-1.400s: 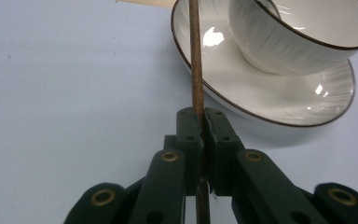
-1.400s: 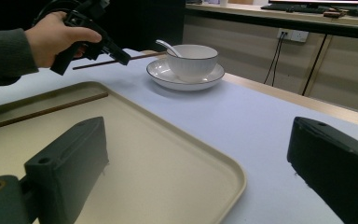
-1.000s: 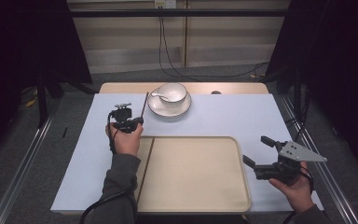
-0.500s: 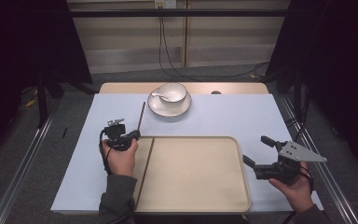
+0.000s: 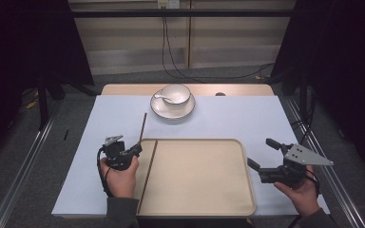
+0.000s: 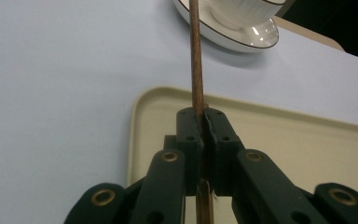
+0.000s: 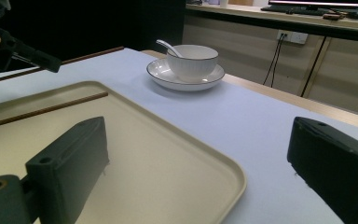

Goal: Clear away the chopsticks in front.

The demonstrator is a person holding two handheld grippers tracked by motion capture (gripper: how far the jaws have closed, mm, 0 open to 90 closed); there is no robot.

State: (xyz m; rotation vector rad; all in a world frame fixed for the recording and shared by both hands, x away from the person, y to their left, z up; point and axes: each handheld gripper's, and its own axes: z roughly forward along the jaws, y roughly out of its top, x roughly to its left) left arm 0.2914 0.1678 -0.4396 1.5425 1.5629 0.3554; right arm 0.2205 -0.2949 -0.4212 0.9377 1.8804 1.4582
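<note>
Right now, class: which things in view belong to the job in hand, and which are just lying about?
In the job:
left gripper
held chopstick
chopstick on tray
tray

Lying about:
bowl
saucer
spoon
right gripper, open

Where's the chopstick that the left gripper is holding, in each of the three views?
High view: the held chopstick slants up from the left gripper, left of centre, over the tray's left edge.
Left gripper view: it rises from the shut jaws at centre to the top edge.
Right gripper view: a thin brown line at upper left, past the far gripper.
Shared landmark: the bowl on its saucer.
</note>
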